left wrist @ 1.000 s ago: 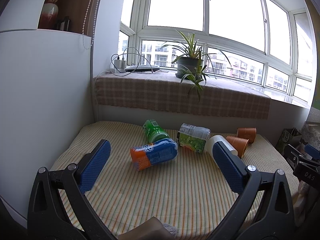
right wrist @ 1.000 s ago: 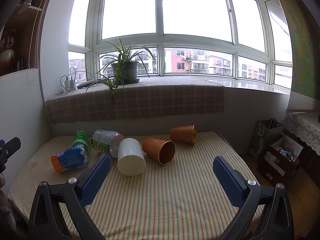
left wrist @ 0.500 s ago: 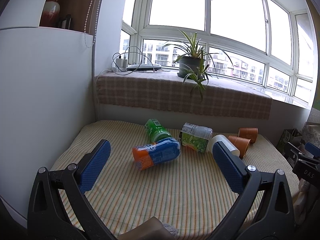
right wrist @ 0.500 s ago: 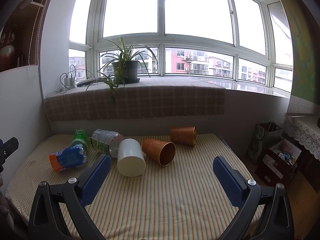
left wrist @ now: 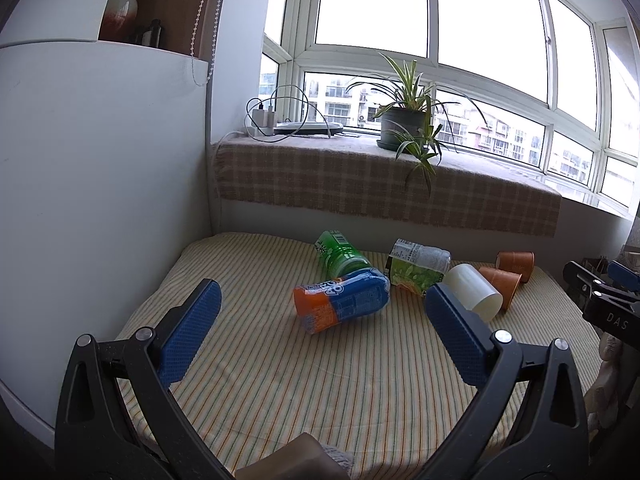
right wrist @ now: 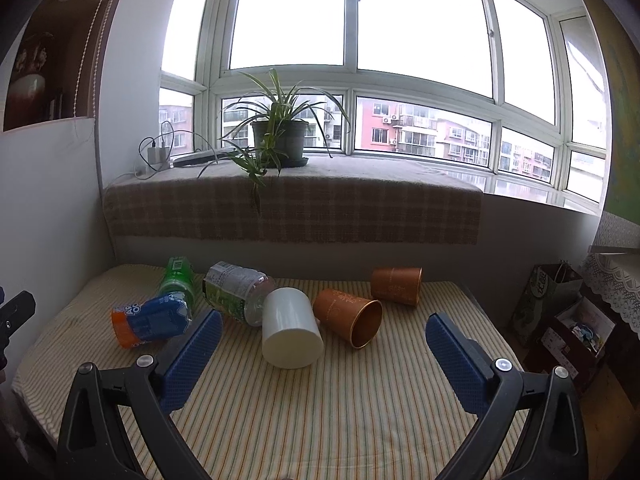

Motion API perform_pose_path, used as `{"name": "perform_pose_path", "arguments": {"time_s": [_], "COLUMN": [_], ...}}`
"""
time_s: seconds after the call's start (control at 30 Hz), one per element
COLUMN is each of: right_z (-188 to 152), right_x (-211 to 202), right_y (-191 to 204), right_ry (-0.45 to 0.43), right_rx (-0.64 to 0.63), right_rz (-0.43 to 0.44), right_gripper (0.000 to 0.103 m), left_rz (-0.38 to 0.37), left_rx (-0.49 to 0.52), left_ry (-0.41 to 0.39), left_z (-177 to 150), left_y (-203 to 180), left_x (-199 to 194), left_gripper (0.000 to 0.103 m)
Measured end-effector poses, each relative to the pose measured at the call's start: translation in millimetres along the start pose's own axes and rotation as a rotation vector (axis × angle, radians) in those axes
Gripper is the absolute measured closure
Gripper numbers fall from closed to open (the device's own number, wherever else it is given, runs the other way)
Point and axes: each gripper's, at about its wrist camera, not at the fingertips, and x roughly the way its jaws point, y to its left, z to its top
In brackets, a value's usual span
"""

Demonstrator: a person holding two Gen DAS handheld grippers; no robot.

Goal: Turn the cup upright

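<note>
Both the left claw (left wrist: pixel 320 334) and right claw (right wrist: pixel 322 354) hang wide open and empty low in frame. At center of the right view, on the striped counter (right wrist: pixel 340 412), a white cup (right wrist: pixel 290 334) lies sideways, touching a copper cup (right wrist: pixel 350 316); another copper cup (right wrist: pixel 396 285) lies farther back.

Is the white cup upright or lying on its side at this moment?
On its side. In the right wrist view the white cup lies on the striped cloth with one round end facing the camera; which end cannot be told.

Glossy white cup (right wrist: pixel 291 328), striped cloth table cover (right wrist: pixel 360 408)
</note>
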Motion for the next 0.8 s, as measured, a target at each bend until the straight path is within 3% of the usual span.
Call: {"name": "perform_pose_path", "arguments": {"time_s": [0.5, 0.8], "right_z": [31, 47], "right_x": [78, 165], "right_y": [65, 126], "right_ry": [0.106, 0.301], "right_rx": [-0.075, -0.176], "right_rz": [0.224, 0.383], "right_gripper": [0.0, 0.006], "left_rz": [0.084, 0.113], "left_rx": [-0.038, -0.076], "left_ry": [0.085, 0.155], "left_z": [-14, -25], "left_y": [43, 71], "left_x": [16, 21], "left_gripper": [0.0, 0.0]}}
